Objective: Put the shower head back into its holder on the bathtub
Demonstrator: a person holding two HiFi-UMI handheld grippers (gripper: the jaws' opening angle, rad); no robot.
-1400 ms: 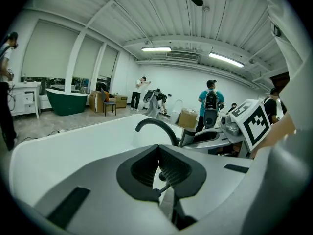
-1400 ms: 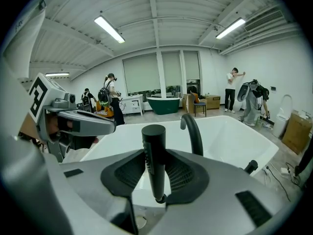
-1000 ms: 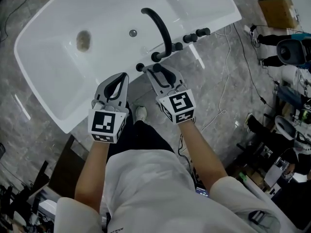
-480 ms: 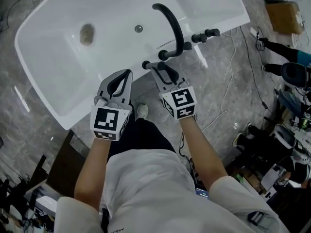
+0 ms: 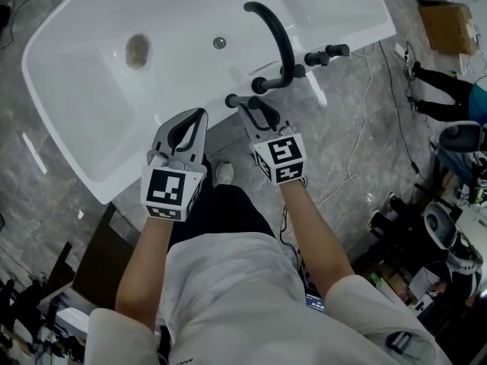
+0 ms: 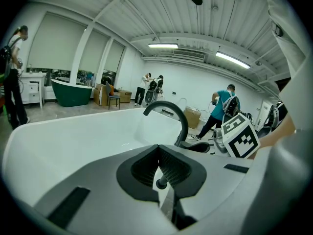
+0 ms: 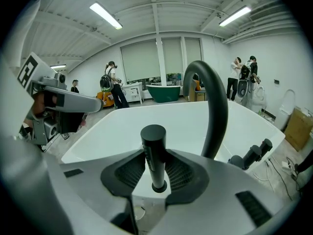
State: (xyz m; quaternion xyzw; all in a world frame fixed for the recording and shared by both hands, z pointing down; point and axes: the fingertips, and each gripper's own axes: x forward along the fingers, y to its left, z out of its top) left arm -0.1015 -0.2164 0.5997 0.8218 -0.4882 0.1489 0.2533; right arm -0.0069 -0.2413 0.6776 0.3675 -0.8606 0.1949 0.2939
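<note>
Black ribbed pads of the right gripper (image 5: 253,109) are clamped on the shower head (image 7: 154,148), a black cylinder upright between them, just beside the base of the black arched spout (image 5: 275,33) on the white bathtub (image 5: 72,147) rim. Left gripper (image 6: 156,148) sits further from the spout, off the tub edge, tips touching, gripping nothing. Both marker cubes (image 5: 280,158) carry black-and-white square codes.
</note>
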